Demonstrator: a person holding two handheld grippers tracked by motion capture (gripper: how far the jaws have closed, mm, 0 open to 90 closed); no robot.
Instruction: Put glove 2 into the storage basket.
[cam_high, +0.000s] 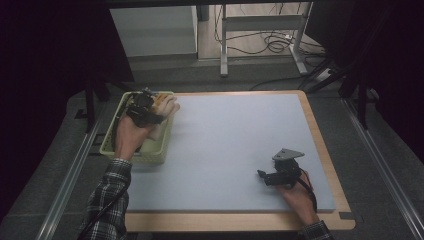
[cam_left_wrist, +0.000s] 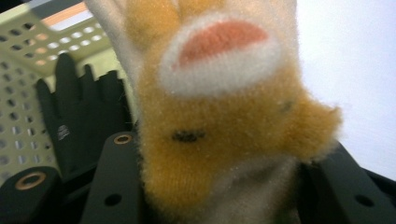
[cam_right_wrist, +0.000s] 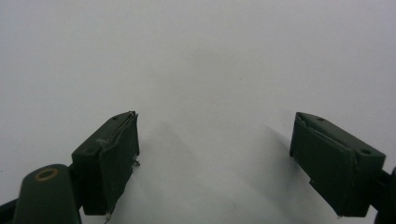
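My left gripper (cam_high: 150, 111) is shut on a fuzzy orange and cream sock (cam_left_wrist: 224, 116) with a pink and white patch, held above the pale green basket (cam_high: 111, 135) at the table's left. The sock (cam_high: 167, 106) hangs over the basket's right rim. A black glove (cam_left_wrist: 77, 119) lies inside the basket (cam_left_wrist: 23, 93) beside the sock. My right gripper (cam_high: 262, 175) rests near the table's front right, jaws open wide over bare grey mat (cam_right_wrist: 210, 70), nothing between them.
The grey mat (cam_high: 235, 145) covers a wooden table (cam_high: 320, 145). Cream fabric (cam_high: 152, 137) lies in the basket. Beyond the table's far edge stand a metal frame (cam_high: 225, 45) and loose cables (cam_high: 275, 42) on the floor.
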